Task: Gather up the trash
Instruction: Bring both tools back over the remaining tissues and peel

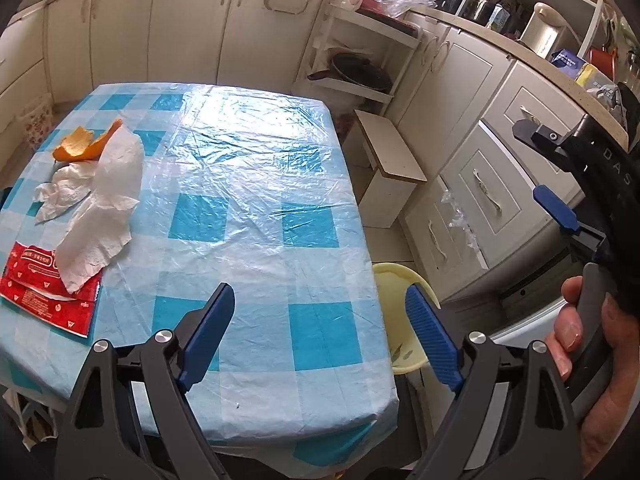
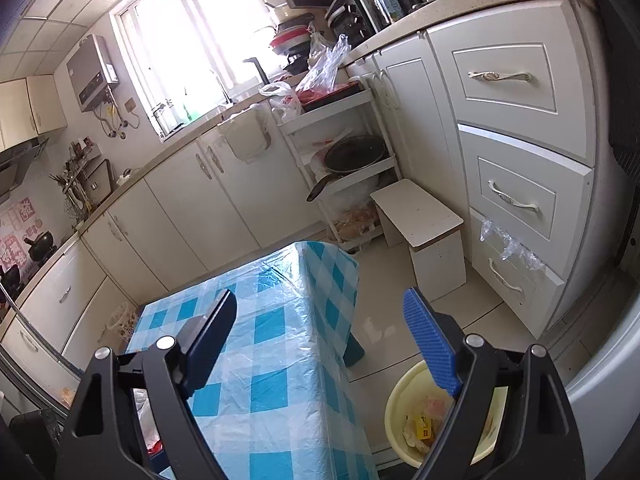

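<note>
On the left of the blue checked table (image 1: 248, 184) lie an orange peel (image 1: 82, 146), crumpled white tissues (image 1: 96, 196) and a red wrapper (image 1: 44, 300). My left gripper (image 1: 320, 320) hangs open over the table's near right part, with nothing between its blue pads. A pale yellow bin (image 2: 404, 408) stands on the floor by the table's right side, with wrappers inside. My right gripper (image 2: 320, 332) is open and empty above the table edge and the bin. In the left wrist view the right gripper (image 1: 556, 176) shows at the right edge, held by a hand (image 1: 588, 344).
White kitchen cabinets (image 2: 516, 152) with drawers run along the right and back walls. A small white stool (image 2: 424, 232) stands on the floor beyond the bin. A white shelf rack (image 2: 352, 160) with a dark pan stands behind the table. The yellow bin (image 1: 396, 304) peeks out past the table's right edge.
</note>
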### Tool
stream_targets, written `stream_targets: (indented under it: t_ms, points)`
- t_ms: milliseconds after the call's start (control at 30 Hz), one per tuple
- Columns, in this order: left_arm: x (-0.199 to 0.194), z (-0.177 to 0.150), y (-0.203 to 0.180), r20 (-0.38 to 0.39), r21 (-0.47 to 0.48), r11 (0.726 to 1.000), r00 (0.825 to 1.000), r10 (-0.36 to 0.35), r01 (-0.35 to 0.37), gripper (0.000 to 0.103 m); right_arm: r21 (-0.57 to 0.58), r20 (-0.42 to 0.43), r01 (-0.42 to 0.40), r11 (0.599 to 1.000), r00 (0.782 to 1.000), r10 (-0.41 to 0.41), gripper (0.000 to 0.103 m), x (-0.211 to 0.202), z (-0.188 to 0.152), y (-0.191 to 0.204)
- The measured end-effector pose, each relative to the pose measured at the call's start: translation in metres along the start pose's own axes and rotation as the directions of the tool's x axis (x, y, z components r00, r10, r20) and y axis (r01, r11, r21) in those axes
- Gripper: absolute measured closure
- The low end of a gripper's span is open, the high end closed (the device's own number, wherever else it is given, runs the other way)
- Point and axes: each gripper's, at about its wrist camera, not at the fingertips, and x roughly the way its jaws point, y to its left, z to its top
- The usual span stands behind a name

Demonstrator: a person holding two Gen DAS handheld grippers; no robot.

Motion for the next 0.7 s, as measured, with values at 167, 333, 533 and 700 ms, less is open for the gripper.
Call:
stream_targets:
  t_ms: [167, 333, 533, 700]
  points:
    - [-0.002, 0.001, 0.004, -0.009, 0.001, 1.000, 1.000, -0.004, 0.004, 0.019, -0.031, -0.031, -0.012, 0.999, 0.999, 0.011, 0.021, 0.008, -0.004, 0.012]
    - [-0.016, -0.007, 0.016, -0.034, 0.060, 0.998, 0.999, 0.007, -0.005, 0.019, -0.074, -0.075, -0.037, 0.997, 0.997, 0.031, 0.021, 0.019, -0.010, 0.030]
    - [-0.049, -0.005, 0.080, 0.003, 0.055, 0.992, 0.994, 0.112, -0.112, 0.018, -0.077, -0.206, -0.160, 0.984, 0.968, 0.142, 0.021, 0.044, -0.027, 0.067]
    - [-0.078, 0.013, 0.151, 0.054, -0.145, 0.984, 0.992, 0.117, -0.108, 0.017, -0.095, -0.339, -0.261, 0.961, 0.916, 0.215, 0.021, 0.069, -0.052, 0.110]
